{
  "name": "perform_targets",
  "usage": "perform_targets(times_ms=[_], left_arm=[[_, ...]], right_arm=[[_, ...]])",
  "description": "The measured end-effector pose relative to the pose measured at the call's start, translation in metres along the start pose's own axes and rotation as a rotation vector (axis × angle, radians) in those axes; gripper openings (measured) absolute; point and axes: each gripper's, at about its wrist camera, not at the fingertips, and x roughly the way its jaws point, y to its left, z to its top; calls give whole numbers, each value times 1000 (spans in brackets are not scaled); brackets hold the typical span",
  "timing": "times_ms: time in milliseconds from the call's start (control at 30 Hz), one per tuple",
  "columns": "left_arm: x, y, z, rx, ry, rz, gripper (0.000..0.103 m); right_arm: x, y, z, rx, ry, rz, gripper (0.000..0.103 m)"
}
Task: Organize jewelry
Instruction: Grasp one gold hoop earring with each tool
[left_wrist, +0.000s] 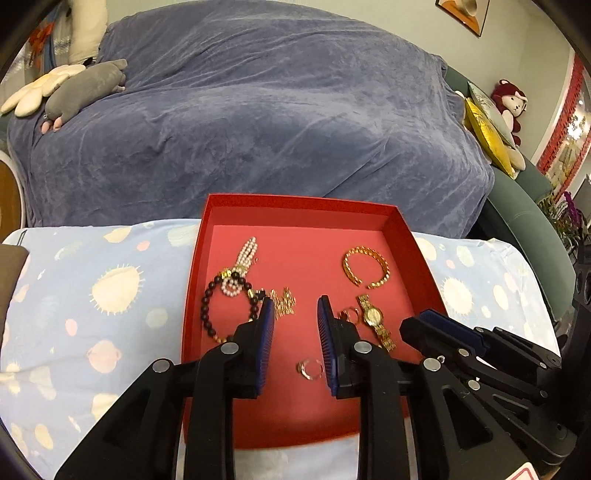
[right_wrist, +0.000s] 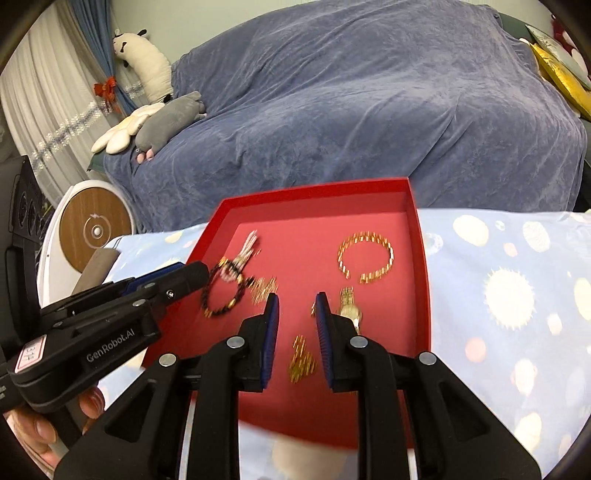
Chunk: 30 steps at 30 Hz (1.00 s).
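A red tray (left_wrist: 295, 206) (right_wrist: 421, 258) lies on a spotted light-blue cloth. In it are a dark bead bracelet (left_wrist: 208, 310) (right_wrist: 221, 295), a pearl piece (left_wrist: 245, 254), a gold chain (left_wrist: 282, 301), a gold bangle (left_wrist: 365, 267) (right_wrist: 365, 256), a gold watch (left_wrist: 375, 319) (right_wrist: 349, 308) and rings (left_wrist: 310, 369). My left gripper (left_wrist: 295, 310) is open and empty above the tray, with one ring between its fingers. My right gripper (right_wrist: 297, 306) is open and empty above a blurred gold piece (right_wrist: 301, 360). Each gripper shows in the other's view, the right (left_wrist: 443, 328) and the left (right_wrist: 162, 286).
A sofa under a blue-grey blanket (left_wrist: 258, 110) (right_wrist: 351, 103) stands behind the table. Plush toys (left_wrist: 77, 88) (right_wrist: 162, 122) lie at its left end, cushions (left_wrist: 487, 125) at its right. A round white and wood object (right_wrist: 92, 229) stands left of the table.
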Motion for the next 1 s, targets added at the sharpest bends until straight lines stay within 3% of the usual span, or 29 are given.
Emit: perform_targets(times_ms=[267, 333, 500, 1000], left_arm=[[-52, -14, -74, 23, 30, 10, 31], [-57, -17, -93, 14, 50, 1, 42], [-59, -17, -126, -21, 79, -9, 44], [-31, -21, -145, 26, 138, -9, 44]], right_arm=[[-62, 4, -80, 17, 39, 5, 22], [-67, 5, -102, 20, 58, 1, 22], [-54, 15, -144, -53, 111, -48, 22], [-19, 28, -154, -133, 130, -94, 20]])
